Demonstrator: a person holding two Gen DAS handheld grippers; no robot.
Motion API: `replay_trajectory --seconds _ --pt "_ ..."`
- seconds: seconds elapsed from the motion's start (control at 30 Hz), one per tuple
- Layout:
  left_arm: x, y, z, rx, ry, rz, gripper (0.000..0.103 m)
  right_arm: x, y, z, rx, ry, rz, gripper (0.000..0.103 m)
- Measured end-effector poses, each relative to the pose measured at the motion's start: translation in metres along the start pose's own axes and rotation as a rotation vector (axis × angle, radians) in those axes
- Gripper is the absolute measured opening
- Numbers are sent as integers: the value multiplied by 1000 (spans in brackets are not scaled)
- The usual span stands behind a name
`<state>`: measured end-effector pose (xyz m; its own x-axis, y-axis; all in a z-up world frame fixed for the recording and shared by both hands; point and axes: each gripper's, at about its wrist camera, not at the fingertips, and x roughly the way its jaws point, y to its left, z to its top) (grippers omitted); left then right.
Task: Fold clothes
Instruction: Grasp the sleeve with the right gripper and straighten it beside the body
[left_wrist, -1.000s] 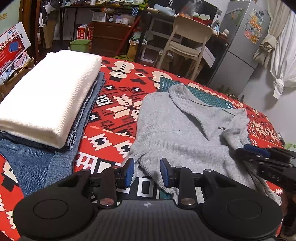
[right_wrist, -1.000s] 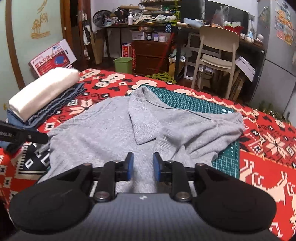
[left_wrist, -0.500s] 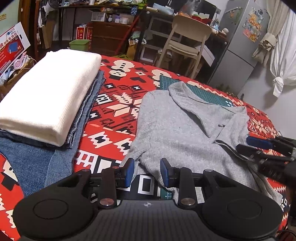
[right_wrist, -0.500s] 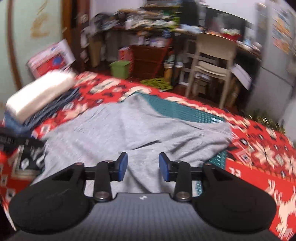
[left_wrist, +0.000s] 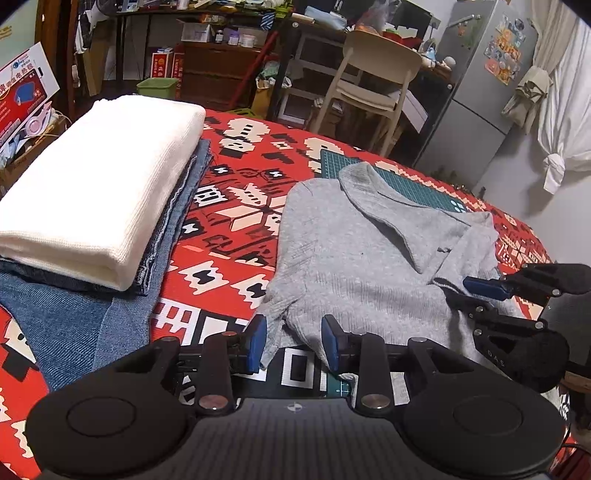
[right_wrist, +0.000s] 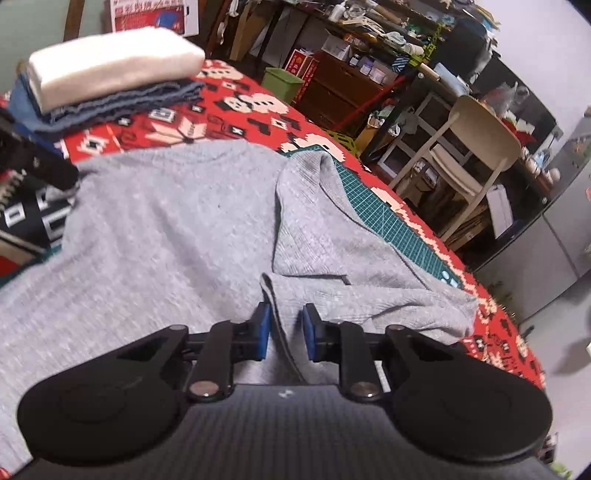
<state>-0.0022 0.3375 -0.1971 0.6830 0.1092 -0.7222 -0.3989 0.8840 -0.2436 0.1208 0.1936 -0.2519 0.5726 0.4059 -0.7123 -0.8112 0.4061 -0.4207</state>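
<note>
- The grey sweater (left_wrist: 354, 266) lay spread over the middle of the red patterned cloth (left_wrist: 236, 229), its collar toward twelve o'clock and partly over a green cutting mat (left_wrist: 417, 186).
- In the left wrist view the left gripper (left_wrist: 293, 341) sat at six o'clock, its blue pads (left_wrist: 256, 341) apart with the sweater's near corner lying between them; the cloth reached the left pad, but the right pad stood clear of it, so the tool was released rather than clenched on anything.
- In the same view the right gripper (left_wrist: 476, 295) came in from three o'clock, turned on its side, its blue pad tip at a folded edge of the sweater.
- In the right wrist view the right gripper (right_wrist: 286, 334) was at six o'clock, its jaws closing with a raised fold of the sweater (right_wrist: 207, 236) between the pads; a gap still showed beside the right pad, so the cloth was not yet pinched.
- A stack of folded clothes, a white folded piece (left_wrist: 96, 184) on top of blue denim (left_wrist: 70, 321), rested at nine to ten o'clock of the left view, well apart from the sweater.
- Behind the table, at one o'clock, stood a cream chair (left_wrist: 373, 85), and a grey fridge (left_wrist: 476, 88) at two o'clock.
- The right wrist view was somewhat blurred.
</note>
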Motion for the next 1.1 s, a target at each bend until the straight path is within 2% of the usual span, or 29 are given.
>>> replay_trajectory --seconds 0.03,0.07,0.1,0.23,0.37,0.47,0.63,0.8,0.9,1.0,1.1 --pt "0 0 0 0 0 -1 33 1 0 -1 -11 5 -10 19" --pt "0 0 0 -1 0 -1 32 1 -2 -1 -4 6 -18 8" --pt "0 0 0 -2 -1 0 32 1 -5 -2 13 5 -26 3" --pt "-1 3 2 -11 -3 6 32 -12 -36 -5 150 -27 -64 3" --pt "-1 4 3 -4 -3 5 32 -44 -104 -28 421 -65 -117 3" --pt "3 1 4 11 3 8 32 -62 -163 -59 626 -84 -170 3" --pt "3 -4 6 20 5 16 32 -66 -232 -120 850 -65 -239 3" --pt "2 -5 7 34 13 35 32 -59 -266 -171 953 -2 -293 3" --pt "3 -5 8 38 13 41 32 -51 -279 -202 1046 39 -289 3" --pt "4 -6 10 43 13 47 32 -42 -282 -225 1127 80 -282 3" --pt "5 -5 10 47 14 51 32 -38 -273 -239 1150 123 -305 3"
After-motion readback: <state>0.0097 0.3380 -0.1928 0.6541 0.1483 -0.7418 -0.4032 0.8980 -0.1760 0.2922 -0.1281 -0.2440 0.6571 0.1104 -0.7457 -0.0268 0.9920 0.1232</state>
